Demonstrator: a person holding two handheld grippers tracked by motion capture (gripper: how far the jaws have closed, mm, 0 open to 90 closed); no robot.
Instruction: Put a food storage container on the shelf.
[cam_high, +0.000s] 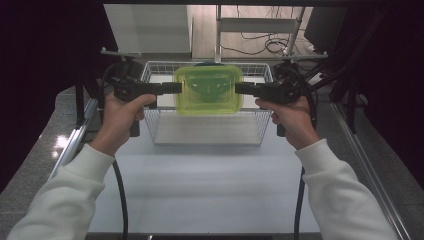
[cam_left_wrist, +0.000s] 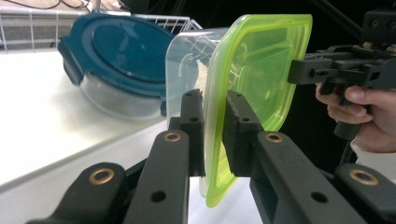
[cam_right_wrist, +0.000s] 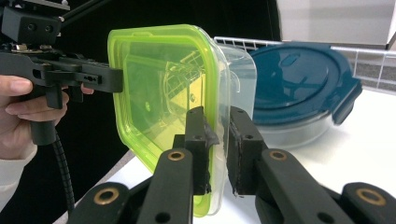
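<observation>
High view: left gripper (cam_high: 176, 88) and right gripper (cam_high: 240, 88) clamped on opposite rims of green-lidded container (cam_high: 208, 90), held above wire basket (cam_high: 150, 70)

Left gripper view: jaws pinching lid edge, blue-lidded container (cam_left_wrist: 116, 60) behind

Right gripper view: same pinch; best kept level, both hands rising evenly

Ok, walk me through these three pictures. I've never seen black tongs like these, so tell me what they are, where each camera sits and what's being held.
A person holds a hand-operated two-jaw tool in each hand. The high view looks down from above the table. The other two pictures come from cameras riding on each tool, looking along its jaws. The left gripper and the right gripper each pinch an opposite edge of a clear box with a green lid, held above a wire basket. A round container with a blue lid sits behind it on the white surface.
</observation>
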